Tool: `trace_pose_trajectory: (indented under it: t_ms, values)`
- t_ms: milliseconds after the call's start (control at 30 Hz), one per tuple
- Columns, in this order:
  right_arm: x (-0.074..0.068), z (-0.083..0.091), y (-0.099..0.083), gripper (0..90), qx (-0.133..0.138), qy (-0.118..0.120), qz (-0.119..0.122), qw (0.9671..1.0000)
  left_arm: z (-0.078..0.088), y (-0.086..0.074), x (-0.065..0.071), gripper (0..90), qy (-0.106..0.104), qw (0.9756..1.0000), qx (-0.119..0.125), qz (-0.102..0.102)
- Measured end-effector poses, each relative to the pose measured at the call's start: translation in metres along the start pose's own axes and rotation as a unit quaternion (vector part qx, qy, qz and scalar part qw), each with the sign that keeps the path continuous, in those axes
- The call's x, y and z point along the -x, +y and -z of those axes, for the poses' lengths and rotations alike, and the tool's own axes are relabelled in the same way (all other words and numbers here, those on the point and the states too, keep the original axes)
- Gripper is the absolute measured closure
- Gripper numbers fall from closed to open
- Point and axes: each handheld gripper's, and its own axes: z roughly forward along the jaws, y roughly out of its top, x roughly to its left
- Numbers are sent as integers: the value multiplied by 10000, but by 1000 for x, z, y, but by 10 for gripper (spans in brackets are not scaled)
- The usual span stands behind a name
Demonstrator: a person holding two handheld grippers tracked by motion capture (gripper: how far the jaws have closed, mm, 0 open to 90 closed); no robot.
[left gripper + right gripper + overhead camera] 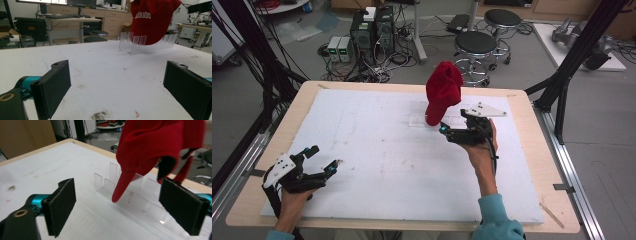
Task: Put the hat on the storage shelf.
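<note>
Red cap sitting on clear rack near the table's far edge
Right gripper, jaws wide and empty, should be backing off without snagging the brim

The one obstacle on the white foam mat is at its far centre-right: a clear acrylic rack of upright pegs, with a red cap perched on it, brim pointing down to the mat. Your right gripper sits just near of the cap, jaws wide apart with nothing between them, so you have little room to advance there. The left, centre and near parts of the mat lie open ahead of your left gripper. Black frame posts stand beyond the table's right and left edges.
</note>
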Motion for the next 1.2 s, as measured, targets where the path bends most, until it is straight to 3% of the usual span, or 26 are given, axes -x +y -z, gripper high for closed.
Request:
trace_pose_trajectory:
  t_ms: [333,467,533,633,833,933,1200]
  values:
    - [1,73,-26,119,578,-185,301,9977,0,-1,3,79,67,9999,28,-105]
    - [7,98,-60,119,839,-287,275,9957,1,-1,5,79,123,9997,49,-210]
    - [10,105,-80,119,913,-363,138,9951,0,-1,5,81,147,9996,26,-237]
    - [15,108,-105,119,872,-461,-78,9951,-1,-1,6,82,201,9995,-21,-262]
    - [19,102,-135,119,839,-513,14,9952,-2,0,6,91,262,9993,-81,-241]
    - [23,96,-145,119,864,-476,-93,9951,-2,0,6,91,278,9993,-107,-220]
    - [24,93,-156,119,954,-709,-173,9928,-3,0,6,91,306,9992,-110,-214]
